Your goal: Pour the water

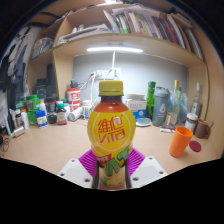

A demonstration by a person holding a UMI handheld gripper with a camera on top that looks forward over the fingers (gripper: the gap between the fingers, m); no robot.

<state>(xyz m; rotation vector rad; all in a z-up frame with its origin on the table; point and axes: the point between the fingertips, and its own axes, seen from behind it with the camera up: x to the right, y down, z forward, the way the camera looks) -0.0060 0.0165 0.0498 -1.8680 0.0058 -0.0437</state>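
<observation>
Here the bottle (111, 135) stands upright, cap up, jaws clamped on its lower body

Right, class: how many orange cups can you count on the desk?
1. The orange cup stands on the desk, beyond the gripper, whose fingers are shut on the yellow bottle. Others may be hidden in the clutter along the wall.

A yellow-labelled drink bottle (111, 135) stood upright between the gripper (110, 168) fingers, blocking the way straight ahead. Open wooden desk (50, 150) lay to either side of it. An orange cup (180, 141) stood off to the right, while bottles and jars (62, 108) lined the back wall beneath a bookshelf (130, 38).
</observation>
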